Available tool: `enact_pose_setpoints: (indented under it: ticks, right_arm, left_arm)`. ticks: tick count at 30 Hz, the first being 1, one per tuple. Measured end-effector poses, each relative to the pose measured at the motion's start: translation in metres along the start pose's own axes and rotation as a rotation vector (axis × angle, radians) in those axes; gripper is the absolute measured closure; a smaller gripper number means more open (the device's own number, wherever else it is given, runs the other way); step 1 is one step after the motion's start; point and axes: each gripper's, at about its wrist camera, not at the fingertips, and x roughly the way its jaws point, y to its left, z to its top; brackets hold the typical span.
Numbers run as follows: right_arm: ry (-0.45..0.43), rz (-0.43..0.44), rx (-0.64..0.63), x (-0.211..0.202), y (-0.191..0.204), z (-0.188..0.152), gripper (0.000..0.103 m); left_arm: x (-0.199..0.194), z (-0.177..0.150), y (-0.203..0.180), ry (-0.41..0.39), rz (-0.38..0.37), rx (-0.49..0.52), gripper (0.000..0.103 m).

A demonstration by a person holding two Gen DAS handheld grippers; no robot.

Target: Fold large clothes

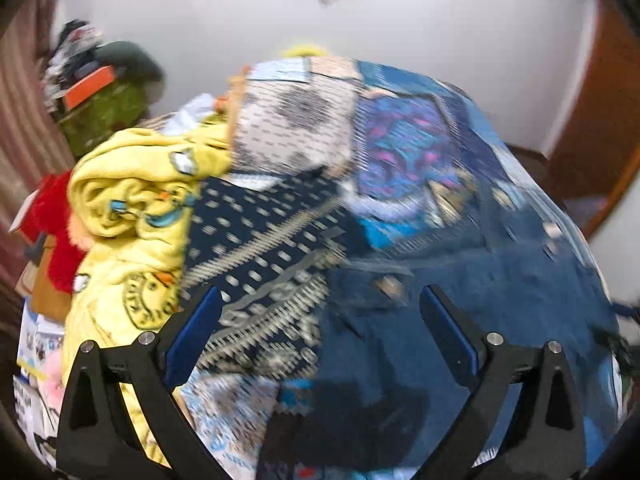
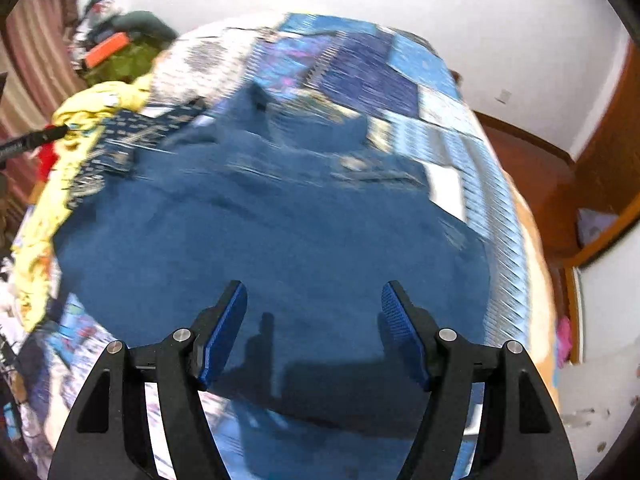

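Below both grippers, fingers apart and empty, blue garment (image 2: 280, 220) stretched toward twelve o'clock; right gripper (image 2: 314, 292) nearer than left gripper (image 1: 320, 300).

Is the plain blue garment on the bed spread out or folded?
Spread out: the blue garment lies mostly flat across the patchwork bedcover, wrinkled near its far end.

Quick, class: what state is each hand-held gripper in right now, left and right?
Left hand-held gripper: open, nothing between its pads, above the blue garment.
Right hand-held gripper: open, holding nothing, above the same garment.
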Motion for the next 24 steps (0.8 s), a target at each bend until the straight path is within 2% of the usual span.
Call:
enact_pose_setpoints:
  ticks: [5,8,11,13,14,17,19,20,22,24]
  right_arm:
    - [0.002,0.095,-0.084,0.023,0.056,0.015,0.034]
    - [0.024,0.137,-0.132,0.043,0.085,0.016,0.034]
    - [0.056,0.14,-0.175,0.062,0.102,0.015,0.034]
    - [0.041,0.099,-0.209,0.069,0.106,0.014,0.03]
    - [0.025,0.088,-0.226,0.069,0.106,0.012,0.026]
    - [0.023,0.068,-0.198,0.066,0.089,0.008,0.024]
    - [0.037,0.083,-0.133,0.065,0.065,0.004,0.021]
    - [0.042,0.114,-0.096,0.065,0.055,0.002,0.017]
    - [0.05,0.165,-0.005,0.062,0.031,-0.003,0.017]
    - [0.046,0.118,0.027,0.058,0.015,-0.008,0.015]
  left_arm:
    - [0.006,-0.039,-0.029,0.069,-0.06,0.112,0.003]
    - [0.025,-0.066,-0.038,0.141,-0.06,0.141,0.003]
    - [0.04,-0.084,-0.035,0.177,-0.022,0.157,0.003]
    - [0.039,-0.089,-0.026,0.168,-0.042,0.131,0.003]
    - [0.037,-0.089,-0.019,0.167,-0.06,0.102,0.003]
    - [0.032,-0.091,-0.003,0.158,-0.07,0.048,0.003]
    - [0.032,-0.095,0.007,0.152,0.005,0.038,0.003]
    - [0.031,-0.1,0.012,0.154,0.019,0.029,0.003]
    - [0.032,-0.109,0.023,0.161,0.047,-0.004,0.003]
    - [0.036,-0.121,0.035,0.184,0.096,-0.021,0.003]
